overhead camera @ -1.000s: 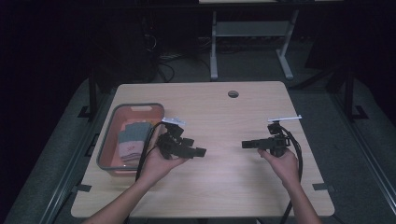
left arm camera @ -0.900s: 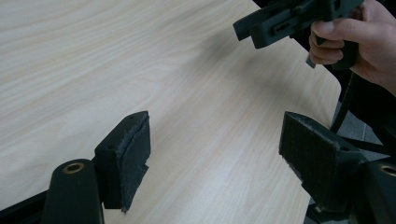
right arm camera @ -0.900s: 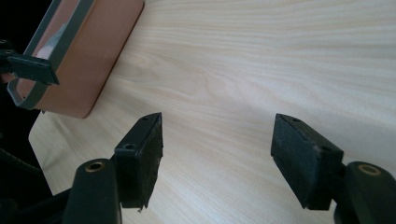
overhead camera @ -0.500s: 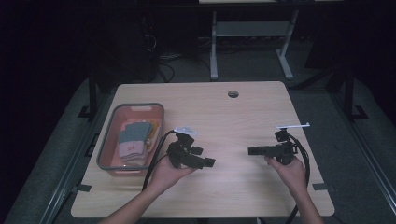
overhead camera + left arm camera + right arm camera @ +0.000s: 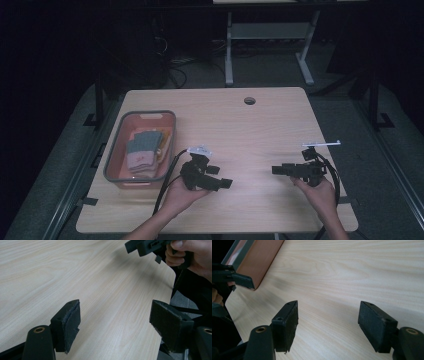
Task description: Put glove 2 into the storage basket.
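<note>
Far left of the table [image 5: 240, 125], near its left edge, sat a red-brown bin [image 5: 116, 170] w/ a grey rim. Inside lay folded cloths [image 5: 142, 150], grey on top w/ a bit of pink and yellow showing; exact count couldn't be told. In the right gripper view the bin's [image 5: 259, 262] side wall showed at upper left.

Just right of the bin, toward the near edge, was the left gripper [image 5: 220, 177], held in the person's left hand [image 5: 182, 192], pointing rt across the bare wood. Its cable looped back along the bin toward the near edge. In the left gripper view its jaws stood wide apart, nothing btwn the pads [image 5: 72, 322], only tabletop [image 5: 75, 277] beneath. It was near the bin but not touching it, not in contact w/ the cloths.

Middle of the table was plain wood, w/ a small round hole [image 5: 249, 100] near the far edge.

On the rt side, well apart from the left one, was the right gripper [image 5: 278, 170] in the right hand [image 5: 320, 192], pointing left so the two faced each other. Its jaws were also wide open, empty, over bare wood [image 5: 362, 277], pads [image 5: 372, 325] holding nothing. The right gripper [image 5: 140, 246] also showed at the top of the left gripper view.
</note>
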### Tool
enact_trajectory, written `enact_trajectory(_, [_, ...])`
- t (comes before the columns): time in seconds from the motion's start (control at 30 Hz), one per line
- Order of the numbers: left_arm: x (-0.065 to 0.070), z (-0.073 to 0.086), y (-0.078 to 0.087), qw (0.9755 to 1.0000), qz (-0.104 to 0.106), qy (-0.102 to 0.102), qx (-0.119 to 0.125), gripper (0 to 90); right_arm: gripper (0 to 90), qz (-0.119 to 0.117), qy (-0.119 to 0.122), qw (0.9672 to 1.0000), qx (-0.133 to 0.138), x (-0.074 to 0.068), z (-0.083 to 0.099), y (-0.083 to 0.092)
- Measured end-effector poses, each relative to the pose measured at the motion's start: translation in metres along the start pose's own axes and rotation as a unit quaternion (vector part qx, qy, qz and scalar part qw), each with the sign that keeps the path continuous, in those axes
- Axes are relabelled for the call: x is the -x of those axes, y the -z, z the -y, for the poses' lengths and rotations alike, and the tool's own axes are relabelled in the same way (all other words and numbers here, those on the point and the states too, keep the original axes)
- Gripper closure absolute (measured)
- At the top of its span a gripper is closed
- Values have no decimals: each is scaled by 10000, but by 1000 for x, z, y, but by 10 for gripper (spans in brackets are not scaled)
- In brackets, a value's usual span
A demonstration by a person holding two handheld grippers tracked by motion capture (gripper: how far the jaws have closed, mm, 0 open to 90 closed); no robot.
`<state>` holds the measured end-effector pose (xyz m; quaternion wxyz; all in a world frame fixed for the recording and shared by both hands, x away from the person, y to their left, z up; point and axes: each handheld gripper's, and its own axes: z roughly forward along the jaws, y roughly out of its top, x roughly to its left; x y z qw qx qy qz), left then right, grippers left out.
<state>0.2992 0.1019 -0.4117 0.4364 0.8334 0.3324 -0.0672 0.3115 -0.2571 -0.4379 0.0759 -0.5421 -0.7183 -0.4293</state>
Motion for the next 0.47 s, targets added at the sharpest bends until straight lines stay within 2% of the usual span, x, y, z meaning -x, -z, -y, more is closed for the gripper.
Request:
enact_trajectory(0.17, [2,8,0,10000,15,-33,67,249,318,71,53,9999,70,-1,13,0])
enact_trajectory(0.27, [5,16,-2,9998,-182,-62,6,249,318,106,206,9997,127,-5,20,0])
enact_trajectory(0.4, [9,30,-3,9999,-139,-60,49,245,301,133,326,9993,156,-10,31,-1])
enact_trajectory(0.47, [11,36,-2,9998,-166,-71,99,241,296,172,506,9984,163,-14,35,-4])
